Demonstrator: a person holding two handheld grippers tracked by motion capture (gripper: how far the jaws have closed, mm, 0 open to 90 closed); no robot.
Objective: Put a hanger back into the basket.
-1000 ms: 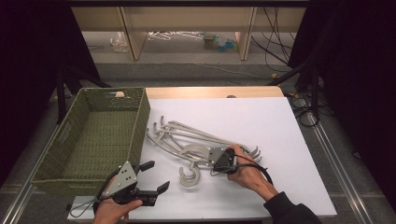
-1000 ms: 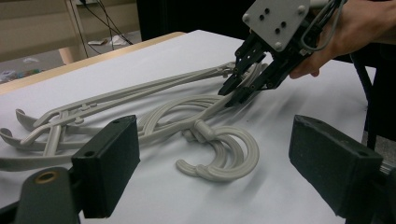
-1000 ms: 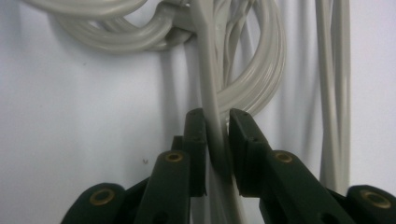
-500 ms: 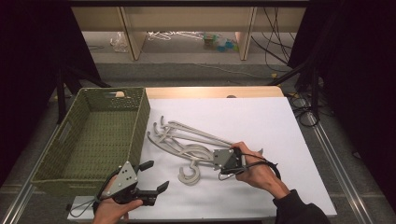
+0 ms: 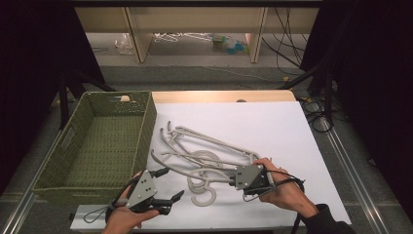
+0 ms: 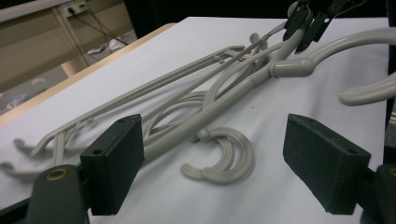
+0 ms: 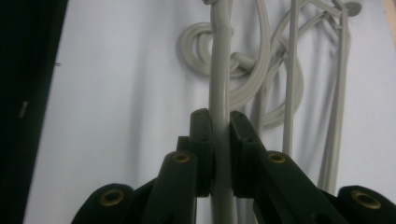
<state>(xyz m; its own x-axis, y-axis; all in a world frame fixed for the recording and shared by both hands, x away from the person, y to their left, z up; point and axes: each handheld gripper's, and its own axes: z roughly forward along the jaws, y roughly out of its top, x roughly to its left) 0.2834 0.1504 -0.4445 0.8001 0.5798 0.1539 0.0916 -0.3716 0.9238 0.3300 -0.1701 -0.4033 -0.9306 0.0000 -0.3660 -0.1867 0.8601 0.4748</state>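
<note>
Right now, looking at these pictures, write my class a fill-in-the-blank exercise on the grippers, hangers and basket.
1. The right gripper is shut on a grey ____.
2. The left gripper has its jaws ____.
3. The hangers lie on a ____ sheet.
4. The green basket stands to the ____ of the hangers.

Missing words: hanger; open; white; left

1. One woven basket (image 5: 73, 146) is seen at nine o'clock on the table.
2. One white table top (image 5: 272, 126) is counted.
3. A tangle of grey hangers (image 5: 204, 156) lies at the centre; at least three hooks can be made out, the exact count cannot be told.
4. Two grippers are counted: the left gripper (image 5: 168, 187) at seven o'clock and the right gripper (image 5: 233, 179) at five o'clock.
</note>
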